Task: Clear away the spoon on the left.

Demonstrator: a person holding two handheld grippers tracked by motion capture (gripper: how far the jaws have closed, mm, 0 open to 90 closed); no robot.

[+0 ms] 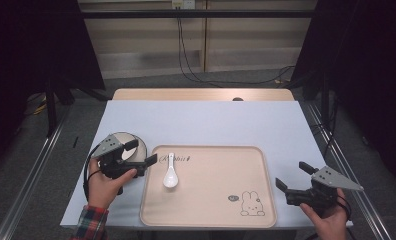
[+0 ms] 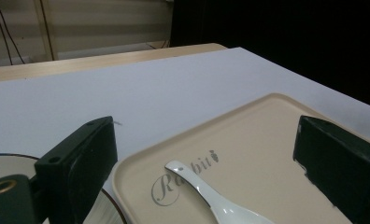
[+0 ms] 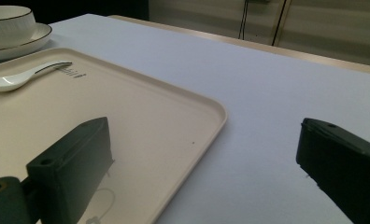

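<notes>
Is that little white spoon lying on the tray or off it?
On it. The white spoon lies flat on the beige tray, near its left edge beside the printed lettering, with its handle pointing away from the person.

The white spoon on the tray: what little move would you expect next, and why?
Probably the left gripper eases down toward the white spoon: its jaws stand open, and the spoon lies loose on the beige tray just ahead of them. The right gripper hovers open, farther off.

Spoon [image 1: 170,175] on tray [image 1: 211,210]; bowl [image 1: 141,146] left.
</notes>
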